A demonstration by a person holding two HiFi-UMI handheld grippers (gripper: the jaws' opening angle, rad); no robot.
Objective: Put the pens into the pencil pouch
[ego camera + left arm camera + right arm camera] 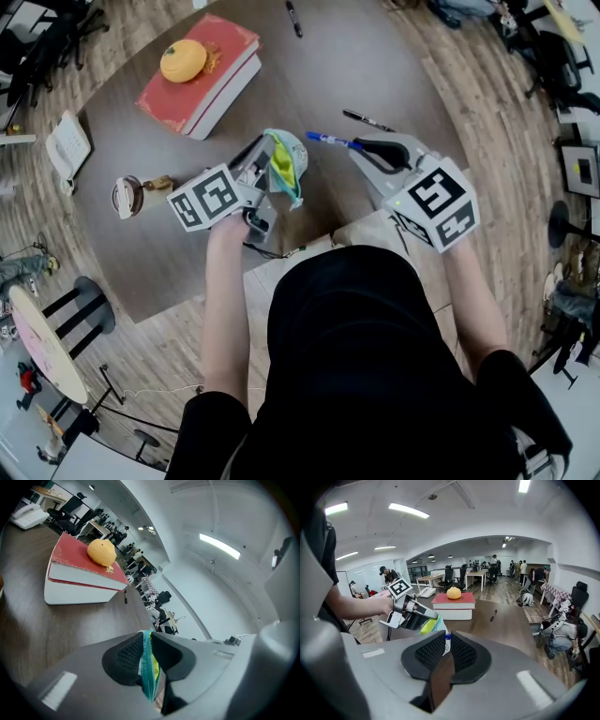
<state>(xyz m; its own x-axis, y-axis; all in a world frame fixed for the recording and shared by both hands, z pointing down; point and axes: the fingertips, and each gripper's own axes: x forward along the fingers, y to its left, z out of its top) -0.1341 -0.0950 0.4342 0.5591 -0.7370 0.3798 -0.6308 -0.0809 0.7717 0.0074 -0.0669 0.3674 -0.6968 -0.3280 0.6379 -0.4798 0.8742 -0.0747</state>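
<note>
My left gripper (265, 159) is shut on the rim of the pencil pouch (286, 164), a teal pouch with yellow lining, held up above the brown table (375, 66). In the left gripper view the pouch's teal edge (150, 670) is pinched between the pads. To its right, my right gripper (364, 148) is shut on a white pen with a blue cap (328, 141), whose tip points at the pouch's mouth. The right gripper view shows that pen (447, 640) between the pads, with the pouch (432, 626) just beyond. A black pen (367, 120) lies on the table behind, another pen (293, 19) near the far edge.
Two stacked books with a red cover (199, 77) carry an orange (183, 60) at the table's far left. A white desk phone (67, 145) and a small round object (131, 195) sit near the left edge. Office chairs and desks surround the table.
</note>
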